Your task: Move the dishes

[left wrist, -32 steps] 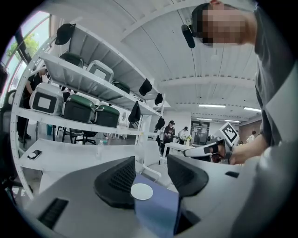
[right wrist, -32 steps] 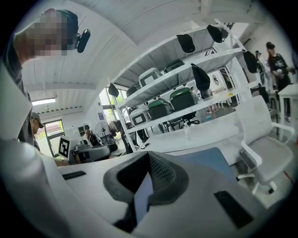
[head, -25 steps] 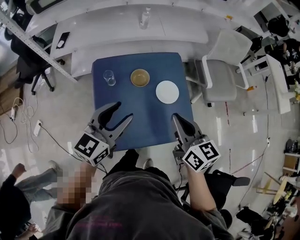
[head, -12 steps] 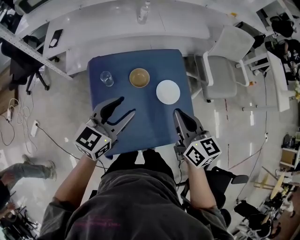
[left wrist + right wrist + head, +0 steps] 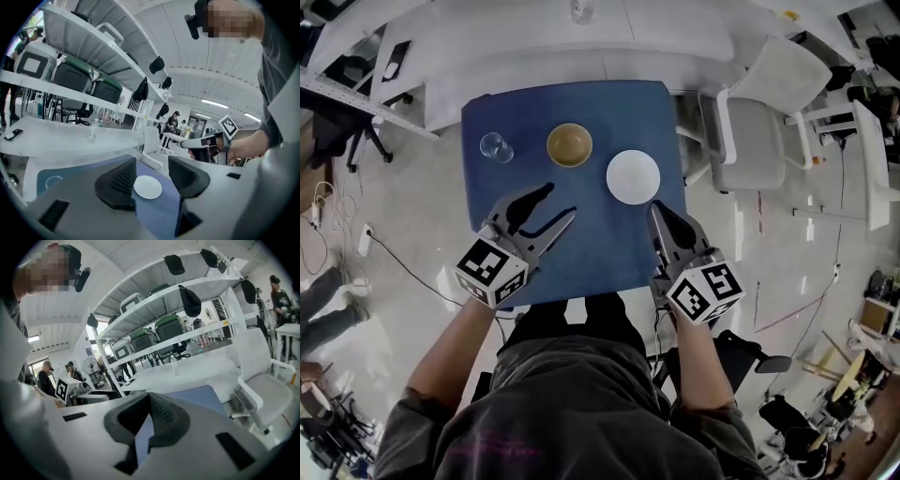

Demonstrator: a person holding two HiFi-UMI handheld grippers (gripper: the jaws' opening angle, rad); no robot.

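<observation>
Moved forward and down from a moment ago, with the left hand-held gripper (image 5: 561, 201) and the right hand-held gripper (image 5: 654, 208) now over the near part of the dark blue square table (image 5: 600, 253). Left open wide on the left side, with nothing held. Closed tight on the right side, also holding nothing. Not yet touching the round white plate (image 5: 633, 176), the round brown bowl (image 5: 569, 144) or the clear drinking glass (image 5: 495, 146), all sitting on the far half of the table. Probably getting ready for a first pick, maybe the plate, close ahead of the right hand-held gripper.
</observation>
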